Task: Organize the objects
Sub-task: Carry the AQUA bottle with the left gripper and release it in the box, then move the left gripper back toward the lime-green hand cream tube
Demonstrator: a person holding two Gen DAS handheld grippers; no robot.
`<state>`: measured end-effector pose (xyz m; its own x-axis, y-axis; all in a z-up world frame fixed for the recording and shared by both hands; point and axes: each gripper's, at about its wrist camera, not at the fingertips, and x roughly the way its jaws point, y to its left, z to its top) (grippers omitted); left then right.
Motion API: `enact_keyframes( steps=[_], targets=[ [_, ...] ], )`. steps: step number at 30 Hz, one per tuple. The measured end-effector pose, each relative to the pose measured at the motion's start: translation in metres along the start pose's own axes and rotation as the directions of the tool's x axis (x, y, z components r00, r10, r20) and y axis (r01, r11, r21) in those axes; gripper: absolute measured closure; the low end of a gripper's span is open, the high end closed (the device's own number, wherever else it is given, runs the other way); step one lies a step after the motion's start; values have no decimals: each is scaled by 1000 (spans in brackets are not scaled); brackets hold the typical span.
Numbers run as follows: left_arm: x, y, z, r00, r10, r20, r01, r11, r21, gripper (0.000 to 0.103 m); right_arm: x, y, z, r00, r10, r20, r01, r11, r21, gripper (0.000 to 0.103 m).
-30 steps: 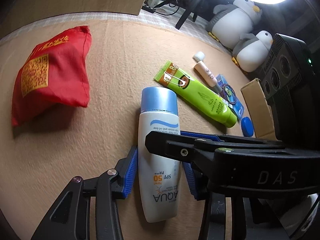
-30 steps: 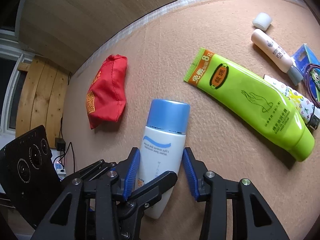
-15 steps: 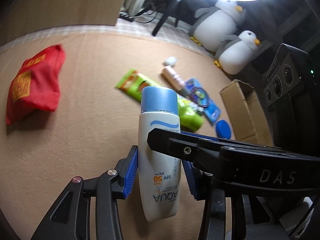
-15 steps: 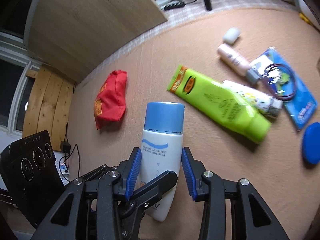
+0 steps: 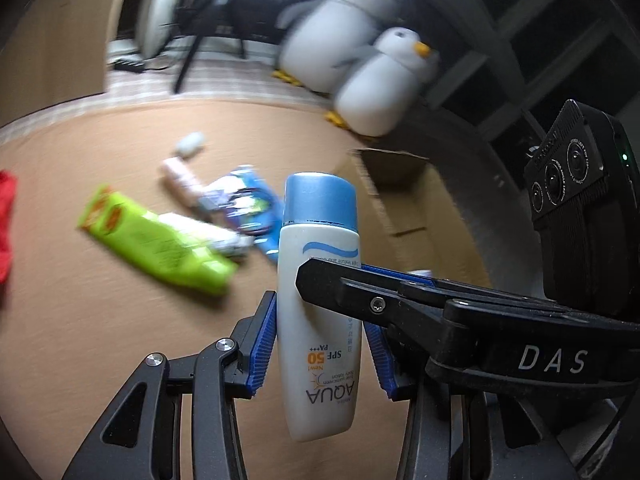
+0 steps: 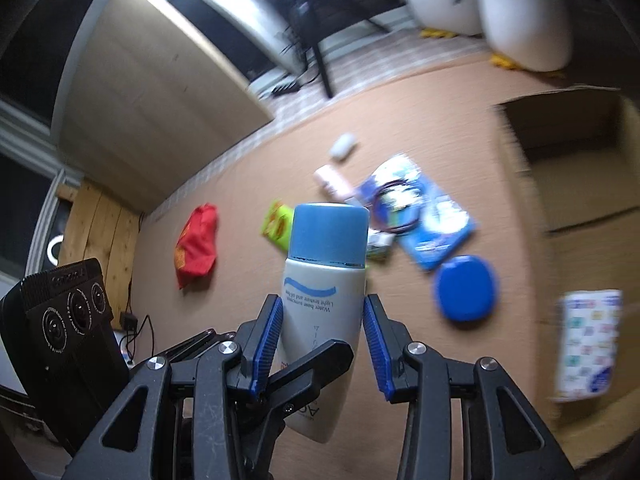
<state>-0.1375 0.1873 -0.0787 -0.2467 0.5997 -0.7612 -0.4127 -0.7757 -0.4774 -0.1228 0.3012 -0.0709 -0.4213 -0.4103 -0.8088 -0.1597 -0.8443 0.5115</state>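
A white sunscreen bottle (image 5: 320,320) with a blue cap hangs in the air above the tan mat, cap pointing away from me. My left gripper (image 5: 320,346) is shut on its lower body, blue pads pressed to both sides. My right gripper (image 6: 324,336) is shut on the same bottle (image 6: 326,280), just below the cap. In the left wrist view the right gripper's black finger crosses in front of the bottle. An open cardboard box (image 5: 412,200) (image 6: 580,160) stands to the right, beyond the bottle.
On the mat lie a green tube (image 5: 156,244), a small white tube (image 5: 180,176), a white cap (image 6: 343,145), a blue packet (image 6: 432,216), a blue round case (image 6: 466,292) and a red pouch (image 6: 198,244). A patterned packet (image 6: 588,340) lies in the box. Plush penguins (image 5: 380,84) stand behind.
Both grippers have lifted the bottle off the mat and carried it up and to the right, toward the box. The mat's items have slid left and shrunk in view.
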Motion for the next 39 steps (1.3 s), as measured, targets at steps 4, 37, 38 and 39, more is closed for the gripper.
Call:
enact_keyframes(
  steps=[4,37,38,39],
  targets=[
    [21,-40,7,999,-37,-16,37,998,45,57,-35,-37,3,999,-27,45,25,999,39,65],
    [91,-140,22,996,-57,-71,68,983,169,35,-121,-162,4,971,-185,151,154,968,197,48],
    [86,-138,21,996,-55,-69,66,984,166,35,-121,-160,5,970,-184,156,153,969,194,48],
    [82,-132,20,996,-52,-66,62,985,160,35,-120,-157,5,970,-181,164,150,971,185,47]
  ],
)
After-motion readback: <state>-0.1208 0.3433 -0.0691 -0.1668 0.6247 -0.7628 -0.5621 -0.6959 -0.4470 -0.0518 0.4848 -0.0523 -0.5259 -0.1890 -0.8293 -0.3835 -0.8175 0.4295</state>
